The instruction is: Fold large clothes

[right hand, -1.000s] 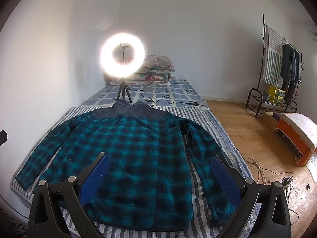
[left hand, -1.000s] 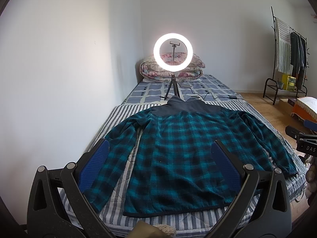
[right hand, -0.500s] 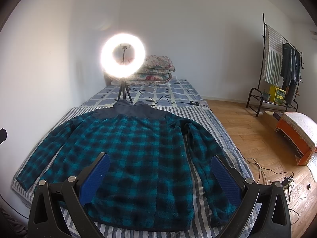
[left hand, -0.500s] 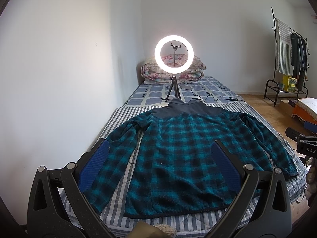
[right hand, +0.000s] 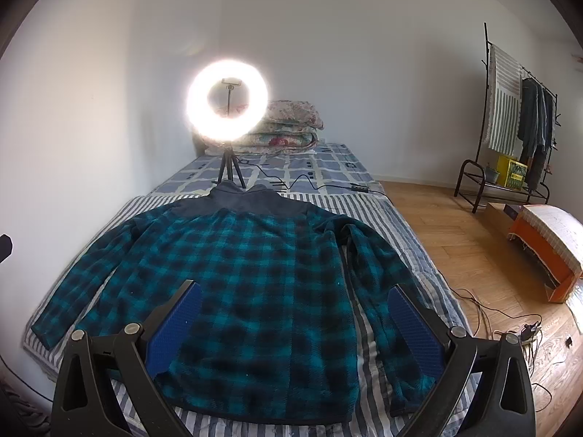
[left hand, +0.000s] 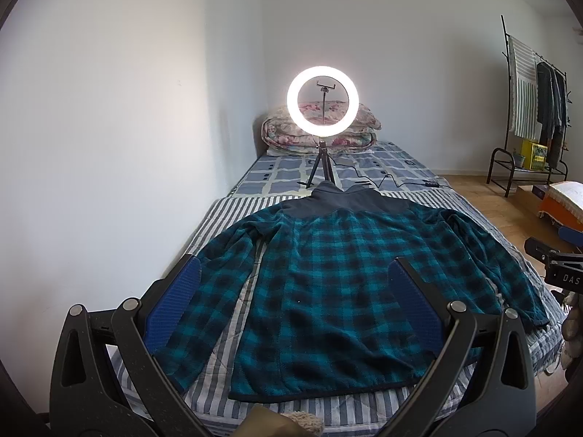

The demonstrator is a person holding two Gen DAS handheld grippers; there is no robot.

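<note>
Teal plaid jacket (left hand: 339,287) lies flat, collar toward ring light (left hand: 323,101)

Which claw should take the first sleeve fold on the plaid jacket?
Probably the left. The left claw is open with the jacket's left sleeve running right past its left finger. The right claw is also open, similarly near the right sleeve, so it's close.

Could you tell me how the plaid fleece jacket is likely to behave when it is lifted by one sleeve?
The plaid fleece jacket lies limp and flat on the striped bedcover, so it would probably droop and trail. Its thick pile suggests good grip, though bulky folds.
</note>
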